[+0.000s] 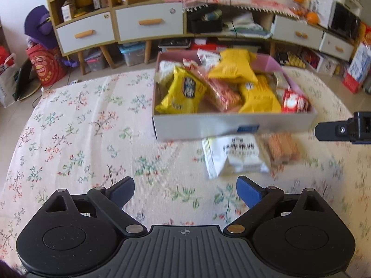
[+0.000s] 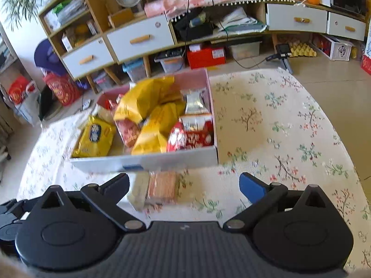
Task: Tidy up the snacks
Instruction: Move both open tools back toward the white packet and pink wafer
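A shallow cardboard box [image 1: 231,125] stands on the flowered tablecloth, piled with snacks: yellow bags [image 1: 183,92], red packets [image 1: 294,102] and others. In front of its near wall lie a white snack packet [image 1: 234,155] and an orange wafer packet [image 1: 281,149], side by side on the cloth. My left gripper [image 1: 185,192] is open and empty, short of the white packet. My right gripper [image 2: 185,185] is open too, with nothing pressed; the wafer packet [image 2: 162,187] lies just beyond its left finger, below the box [image 2: 143,162]. One finger [image 1: 334,131] of the right gripper shows at the right in the left wrist view.
Behind the table runs a low cabinet with white drawers [image 1: 148,23] and cluttered shelves. Storage bins and a red bag [image 1: 46,67] stand on the floor. The tablecloth [image 2: 278,127] stretches right of the box. The table's far edge lies just behind the box.
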{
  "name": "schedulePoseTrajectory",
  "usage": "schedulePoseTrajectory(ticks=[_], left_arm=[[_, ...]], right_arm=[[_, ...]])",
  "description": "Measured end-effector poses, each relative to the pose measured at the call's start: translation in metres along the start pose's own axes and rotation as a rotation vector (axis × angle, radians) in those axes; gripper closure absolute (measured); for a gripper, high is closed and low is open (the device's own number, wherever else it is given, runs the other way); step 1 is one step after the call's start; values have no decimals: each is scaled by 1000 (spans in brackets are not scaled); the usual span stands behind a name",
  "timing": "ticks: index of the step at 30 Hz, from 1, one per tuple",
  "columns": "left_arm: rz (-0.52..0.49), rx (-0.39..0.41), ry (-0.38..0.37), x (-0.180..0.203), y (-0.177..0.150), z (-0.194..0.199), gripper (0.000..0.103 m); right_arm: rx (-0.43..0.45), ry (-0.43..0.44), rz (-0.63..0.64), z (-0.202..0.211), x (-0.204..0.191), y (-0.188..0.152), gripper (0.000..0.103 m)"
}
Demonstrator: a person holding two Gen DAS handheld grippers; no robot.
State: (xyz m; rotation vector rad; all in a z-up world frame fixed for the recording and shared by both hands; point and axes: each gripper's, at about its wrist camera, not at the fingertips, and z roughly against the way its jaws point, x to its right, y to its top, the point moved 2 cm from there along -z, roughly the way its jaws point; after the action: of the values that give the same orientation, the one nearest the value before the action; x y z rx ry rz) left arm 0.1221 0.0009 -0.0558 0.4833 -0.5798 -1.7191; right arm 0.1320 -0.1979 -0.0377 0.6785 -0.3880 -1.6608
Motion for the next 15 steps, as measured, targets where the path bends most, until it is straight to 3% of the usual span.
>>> schedulePoseTrajectory(ticks=[7, 15], left_arm=[[-68, -30, 15, 7, -10, -15, 7], [-109, 21, -19, 19, -5, -29, 7]], right_arm=[[-61, -17, -13, -7, 3, -10, 1], [-92, -24, -61, -14, 8, -10, 1]])
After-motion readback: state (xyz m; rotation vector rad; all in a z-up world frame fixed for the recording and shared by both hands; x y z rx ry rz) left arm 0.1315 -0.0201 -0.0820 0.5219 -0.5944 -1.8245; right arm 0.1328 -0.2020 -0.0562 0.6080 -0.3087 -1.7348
